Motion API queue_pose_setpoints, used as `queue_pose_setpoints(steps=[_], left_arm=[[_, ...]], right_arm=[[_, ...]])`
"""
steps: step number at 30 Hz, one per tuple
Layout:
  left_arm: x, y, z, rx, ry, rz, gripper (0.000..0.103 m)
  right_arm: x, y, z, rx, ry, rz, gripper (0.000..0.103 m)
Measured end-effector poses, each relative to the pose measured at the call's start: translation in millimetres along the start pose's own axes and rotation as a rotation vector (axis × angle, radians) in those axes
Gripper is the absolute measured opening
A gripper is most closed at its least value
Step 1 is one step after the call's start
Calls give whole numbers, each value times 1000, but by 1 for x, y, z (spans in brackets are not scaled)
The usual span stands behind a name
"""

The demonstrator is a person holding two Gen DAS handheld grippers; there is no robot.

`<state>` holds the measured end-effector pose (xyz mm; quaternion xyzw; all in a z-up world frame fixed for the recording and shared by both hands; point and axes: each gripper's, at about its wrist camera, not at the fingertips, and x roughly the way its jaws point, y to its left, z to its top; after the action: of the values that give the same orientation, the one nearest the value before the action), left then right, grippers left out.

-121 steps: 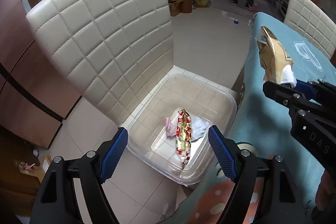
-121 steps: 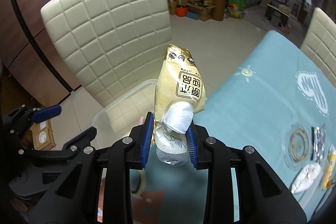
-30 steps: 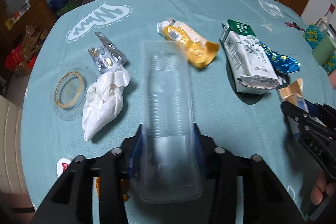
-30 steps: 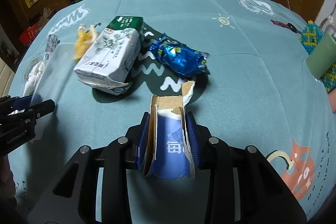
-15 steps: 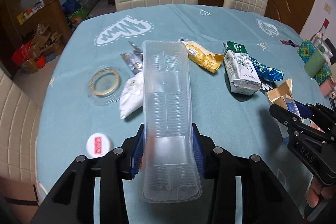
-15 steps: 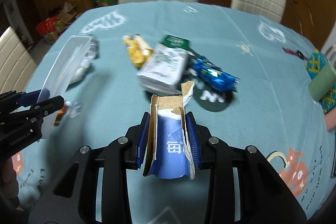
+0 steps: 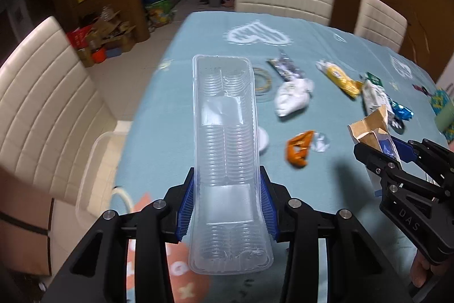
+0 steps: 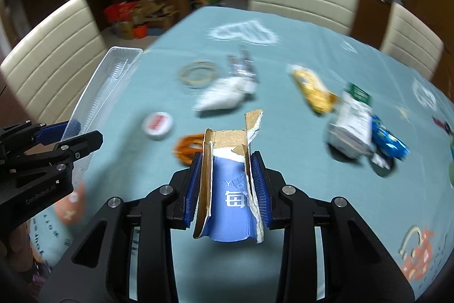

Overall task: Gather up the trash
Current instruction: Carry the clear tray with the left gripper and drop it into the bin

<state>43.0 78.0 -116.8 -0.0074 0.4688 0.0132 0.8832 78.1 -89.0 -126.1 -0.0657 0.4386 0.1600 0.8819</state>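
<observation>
Bottom centre, my left gripper (image 7: 227, 203) is clamped on a clear plastic tray (image 7: 225, 132), pads at its long sides near the close end; most of it juts away. I judge it light, springy, slick: hold low, gently. My right gripper (image 8: 227, 189) is clamped on a torn blue carton (image 8: 229, 189), stiff but crushable. Mid-frame, table (image 8: 326, 217) litter: orange wrapper (image 7: 298, 149), white wad (image 7: 292, 98), yellow packet (image 7: 340, 78). Lower left, bin rim (image 7: 93, 155) on a chair.
</observation>
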Motion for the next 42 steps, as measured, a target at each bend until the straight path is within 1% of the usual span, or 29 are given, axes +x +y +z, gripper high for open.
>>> queue_pose_setpoints(steps=[8, 13, 20, 25, 28, 31, 33, 35, 38, 42], left_arm=[[-11, 70, -17, -138, -2, 95, 40], [-11, 103, -22, -204, 0, 140, 40], [-6, 142, -20, -258, 5, 183, 40], [3, 167, -16, -298, 11, 195, 41], [10, 182, -14, -322, 12, 208, 43], [15, 193, -12, -353, 8, 205, 53], [19, 203, -12, -392, 5, 210, 76], [23, 209, -13, -411, -4, 218, 77], [31, 216, -15, -412, 15, 246, 78], [39, 227, -21, -445, 37, 272, 78]], right_arm=[[7, 74, 22, -130, -20, 99, 37], [15, 114, 40, -184, -25, 156, 37], [35, 149, 65, -224, -30, 201, 37], [53, 168, 82, -246, -24, 223, 37], [64, 179, 93, -261, -22, 235, 37], [74, 192, 102, -278, -22, 246, 37], [79, 198, 106, -292, -23, 252, 37], [86, 206, 111, -310, -19, 257, 37], [96, 214, 114, -326, -7, 269, 37], [107, 229, 117, -355, 8, 291, 37]])
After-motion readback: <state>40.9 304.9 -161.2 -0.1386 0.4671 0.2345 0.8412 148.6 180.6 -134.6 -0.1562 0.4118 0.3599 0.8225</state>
